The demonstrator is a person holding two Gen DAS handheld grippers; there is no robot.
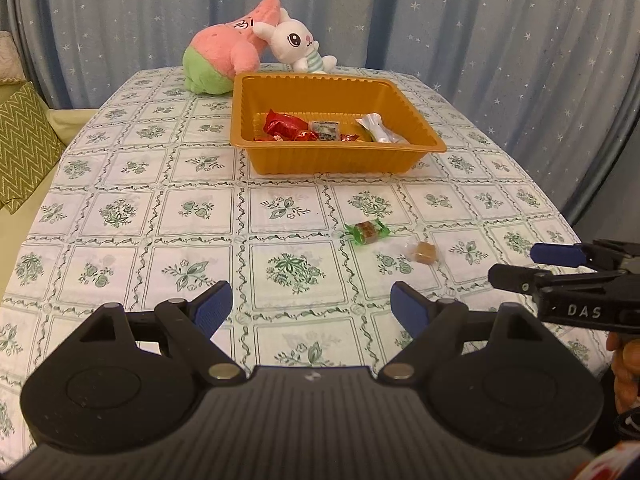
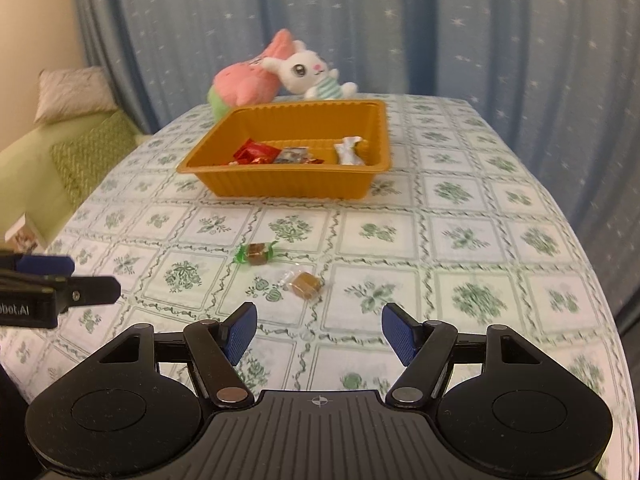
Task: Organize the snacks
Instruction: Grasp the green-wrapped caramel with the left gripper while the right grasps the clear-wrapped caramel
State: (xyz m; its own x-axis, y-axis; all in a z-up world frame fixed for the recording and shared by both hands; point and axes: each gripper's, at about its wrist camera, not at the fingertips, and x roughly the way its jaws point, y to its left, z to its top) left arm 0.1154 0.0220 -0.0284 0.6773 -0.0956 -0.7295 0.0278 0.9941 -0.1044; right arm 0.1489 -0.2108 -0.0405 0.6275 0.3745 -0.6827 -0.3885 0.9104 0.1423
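An orange tray (image 1: 340, 156) (image 2: 288, 188) stands mid-table and holds several wrapped snacks, red ones (image 1: 282, 126) and a silver one (image 1: 376, 128). Two candies lie loose on the cloth in front of it: a green-wrapped one (image 1: 366, 231) (image 2: 257, 254) and a clear-wrapped brown one (image 1: 425, 253) (image 2: 303, 283). My left gripper (image 1: 312, 306) is open and empty, above the cloth short of both candies. My right gripper (image 2: 318, 330) is open and empty, just short of the brown candy. Each gripper shows in the other's view, the right one (image 1: 532, 264) and the left one (image 2: 80, 276).
A pink-and-green plush (image 1: 224, 56) and a white bunny plush (image 1: 298, 46) sit behind the tray at the table's far edge. A sofa with green cushions (image 1: 24, 144) is left of the table. Blue starred curtains hang behind. The floral tablecloth (image 1: 160, 208) covers the table.
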